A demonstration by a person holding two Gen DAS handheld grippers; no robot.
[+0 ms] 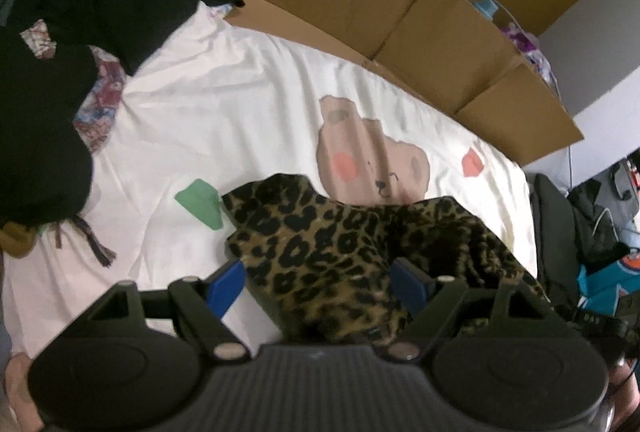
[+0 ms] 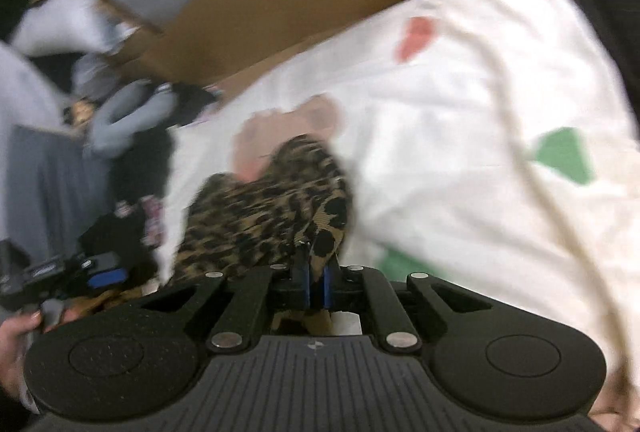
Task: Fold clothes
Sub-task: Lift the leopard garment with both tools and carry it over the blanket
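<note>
Leopard-print garment (image 1: 340, 248) lies crumpled on a white bed sheet (image 1: 224, 111) printed with a bear, seen from the left wrist; the left hand-held gripper (image 1: 320, 280) hangs over it with its blue pads spread wide, fabric between them but not pinched. Cardboard boxes (image 1: 360, 3) line the far edge, dark clothes (image 1: 80, 3) heaped at left. From the right wrist, blurred, the right hand-held gripper (image 2: 316, 272) is clenched on a fold of that garment (image 2: 272, 207).
</note>
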